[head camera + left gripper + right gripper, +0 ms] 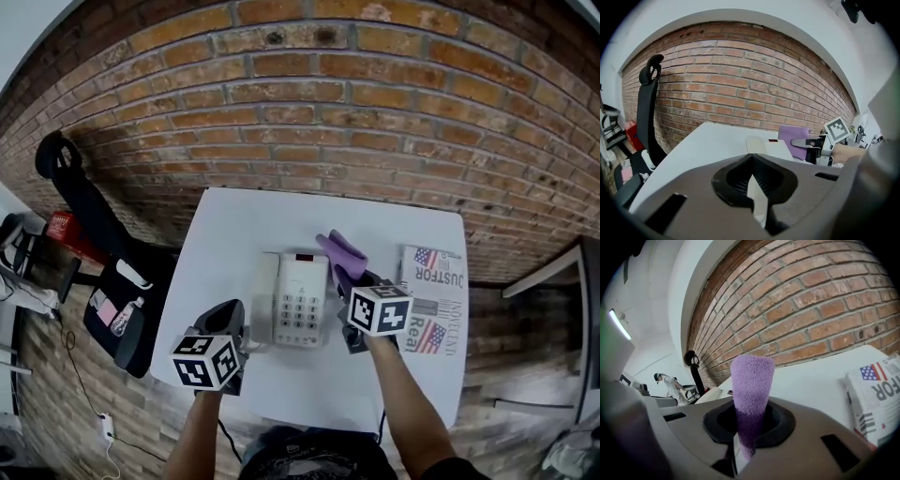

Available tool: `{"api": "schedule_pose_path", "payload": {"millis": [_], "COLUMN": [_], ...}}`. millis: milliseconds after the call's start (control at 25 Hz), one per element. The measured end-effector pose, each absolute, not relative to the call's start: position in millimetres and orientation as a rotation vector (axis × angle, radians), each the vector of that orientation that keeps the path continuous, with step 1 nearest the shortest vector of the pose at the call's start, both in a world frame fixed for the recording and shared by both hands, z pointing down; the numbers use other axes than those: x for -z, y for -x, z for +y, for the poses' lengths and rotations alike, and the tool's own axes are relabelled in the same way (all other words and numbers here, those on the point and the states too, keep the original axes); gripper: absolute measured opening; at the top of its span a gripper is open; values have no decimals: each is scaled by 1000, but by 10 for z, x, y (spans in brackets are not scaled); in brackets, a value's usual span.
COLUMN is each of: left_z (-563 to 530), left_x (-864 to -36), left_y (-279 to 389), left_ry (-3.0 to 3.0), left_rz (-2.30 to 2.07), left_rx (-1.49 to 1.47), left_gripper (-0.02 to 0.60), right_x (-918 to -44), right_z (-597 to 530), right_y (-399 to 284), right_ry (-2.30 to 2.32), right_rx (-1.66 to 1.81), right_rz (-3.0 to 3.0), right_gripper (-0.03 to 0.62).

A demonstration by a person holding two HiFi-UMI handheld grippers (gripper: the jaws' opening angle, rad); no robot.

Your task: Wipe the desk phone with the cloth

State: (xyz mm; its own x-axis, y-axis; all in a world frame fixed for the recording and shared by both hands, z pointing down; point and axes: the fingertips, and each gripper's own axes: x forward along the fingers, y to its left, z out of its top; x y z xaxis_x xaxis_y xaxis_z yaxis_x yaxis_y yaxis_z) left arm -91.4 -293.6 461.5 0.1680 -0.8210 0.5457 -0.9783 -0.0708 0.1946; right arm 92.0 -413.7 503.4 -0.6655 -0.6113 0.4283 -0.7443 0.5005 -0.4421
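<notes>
A white desk phone (300,300) sits mid-table on the white table (234,234), handset on its left side. My right gripper (347,283) is at the phone's right edge, shut on a purple cloth (341,251) that stands up from its jaws over the phone's top right corner. In the right gripper view the cloth (752,380) rises from the shut gripper (749,416). My left gripper (232,323) hovers by the phone's front left corner. Its jaws (751,163) look shut with nothing between them. From there the phone (771,147), cloth (793,136) and right gripper (811,142) lie ahead.
A folded newspaper (436,300) lies on the table right of the phone, also in the right gripper view (876,394). A brick wall (328,112) runs behind the table. A black office chair (84,202) and a dark bag (122,319) stand at the left.
</notes>
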Motion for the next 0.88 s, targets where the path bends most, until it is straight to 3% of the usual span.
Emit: {"api": "schedule_pose_path", "payload": {"millis": [880], "left_z": [-2717], "left_x": [-4774], "left_y": [987], "left_ry": [-1974], "left_rz": [-1594], "left_rx": [-437], "left_gripper": [5], "right_x": [-5195], "right_z": [-3877], "right_y": [-816], "right_ry": [-1172], "right_rx": [-966], "right_rz": [-2501], "right_gripper": [44]}}
